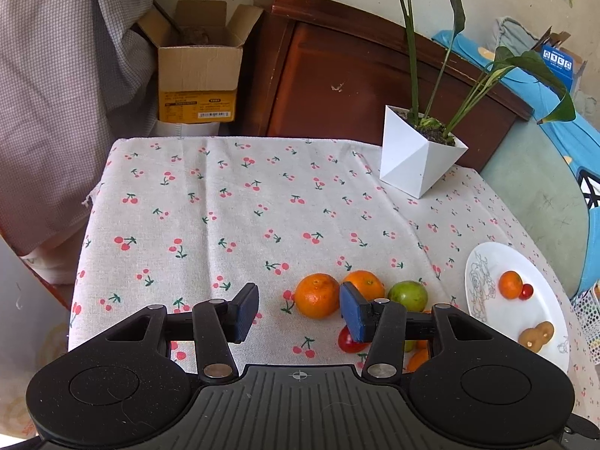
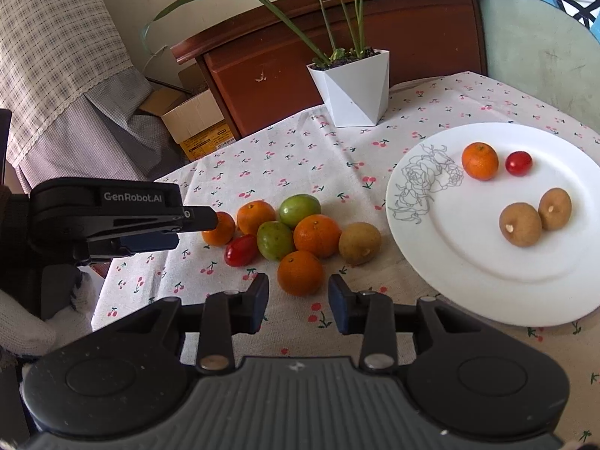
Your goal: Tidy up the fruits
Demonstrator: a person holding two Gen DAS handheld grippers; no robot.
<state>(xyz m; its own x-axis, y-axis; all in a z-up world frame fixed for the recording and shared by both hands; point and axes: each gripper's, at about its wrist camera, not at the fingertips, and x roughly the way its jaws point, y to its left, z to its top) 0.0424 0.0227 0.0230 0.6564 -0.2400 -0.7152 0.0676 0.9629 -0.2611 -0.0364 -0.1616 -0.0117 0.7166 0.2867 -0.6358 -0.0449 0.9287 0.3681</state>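
The right gripper point(image 2: 298, 309), part open and empty, has an orange point(image 2: 300, 273) just ahead, between its fingers' line.

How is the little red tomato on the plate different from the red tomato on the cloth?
The plate tomato lies on the white plate, while the cloth tomato lies on the cherry tablecloth. The plate tomato looks round from here; the cloth tomato looks longer, like an oval. The plate tomato has a single orange beside it; the cloth tomato sits at the edge of a pile, against a green fruit. Both are red and shiny.
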